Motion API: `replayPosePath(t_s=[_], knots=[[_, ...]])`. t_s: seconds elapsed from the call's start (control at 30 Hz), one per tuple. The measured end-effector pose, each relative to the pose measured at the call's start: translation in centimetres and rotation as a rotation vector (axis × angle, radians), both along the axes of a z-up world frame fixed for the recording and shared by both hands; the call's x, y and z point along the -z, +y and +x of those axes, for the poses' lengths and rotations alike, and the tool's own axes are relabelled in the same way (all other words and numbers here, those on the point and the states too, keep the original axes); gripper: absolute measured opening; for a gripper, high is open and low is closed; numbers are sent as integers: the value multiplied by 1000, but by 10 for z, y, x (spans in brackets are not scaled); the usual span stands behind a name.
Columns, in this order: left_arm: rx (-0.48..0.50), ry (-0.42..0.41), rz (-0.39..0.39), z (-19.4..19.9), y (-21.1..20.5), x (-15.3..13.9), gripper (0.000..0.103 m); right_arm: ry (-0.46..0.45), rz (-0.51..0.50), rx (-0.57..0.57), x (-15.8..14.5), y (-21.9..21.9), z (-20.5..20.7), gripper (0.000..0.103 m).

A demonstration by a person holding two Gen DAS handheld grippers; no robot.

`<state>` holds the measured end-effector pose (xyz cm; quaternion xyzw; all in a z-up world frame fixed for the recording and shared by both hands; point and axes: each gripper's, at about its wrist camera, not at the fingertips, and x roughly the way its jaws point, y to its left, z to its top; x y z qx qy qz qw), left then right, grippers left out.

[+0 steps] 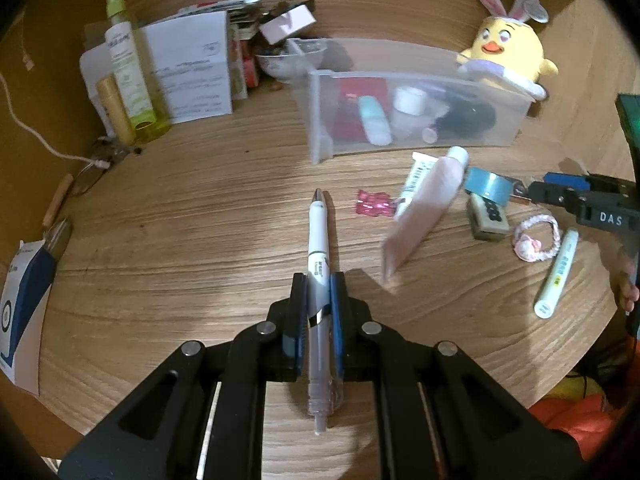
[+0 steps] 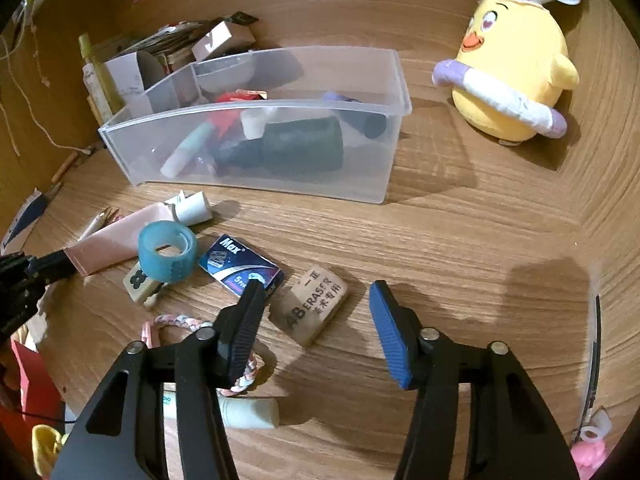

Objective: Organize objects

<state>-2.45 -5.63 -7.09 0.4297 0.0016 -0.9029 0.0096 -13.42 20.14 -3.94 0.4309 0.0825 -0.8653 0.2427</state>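
My left gripper [image 1: 319,280] is shut on a white pen [image 1: 318,240] with a clear barrel, its tip pointing away toward the clear plastic bin [image 1: 400,76]. The bin [image 2: 256,109] holds several small items. In the right wrist view my right gripper [image 2: 316,286] stands open over a tan eraser [image 2: 310,308], its pads not touching it. Its left fingertip overlaps a blue Max box [image 2: 236,262]. Nearby lie a blue tape roll [image 2: 168,250], a pink tube [image 2: 112,244], a braided hair tie [image 2: 244,380] and a white stick [image 2: 250,412].
A yellow chick plush [image 2: 516,68] sits right of the bin. Bottles [image 1: 128,64], folded papers [image 1: 192,68] and a bowl [image 1: 288,62] crowd the back left, with a white cable [image 1: 36,136] beside them. A blue-and-white box [image 1: 24,300] lies at the left table edge.
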Motion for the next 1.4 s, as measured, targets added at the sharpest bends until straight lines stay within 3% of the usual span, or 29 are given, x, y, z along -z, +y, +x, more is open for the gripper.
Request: replayPosePath(t_s=[0.03, 0.2, 0.43, 0.6, 0.93, 1.17, 1.4], knots=[[-1, 2, 5, 0, -2, 0, 10, -6, -6, -11, -1, 0, 0, 36], [20, 6, -18, -1, -3, 1, 12, -12, -2, -43, -1, 0, 2, 26], [38, 20, -25, -12, -5, 2, 10, 1, -8, -30, -1, 2, 6, 23], [21, 27, 23, -10, -8, -4, 10, 28, -59, -13, -13, 11, 11, 23], [49, 173, 90, -4, 3, -64, 10, 153, -173, -16, -66, 16, 16, 23], [91, 261, 97, -36, 24, -101, 10, 216, -231, -14, -99, 9, -1, 23], [122, 286, 118, -80, 38, -123, 10, 237, -245, -13, -116, -5, -28, 23]])
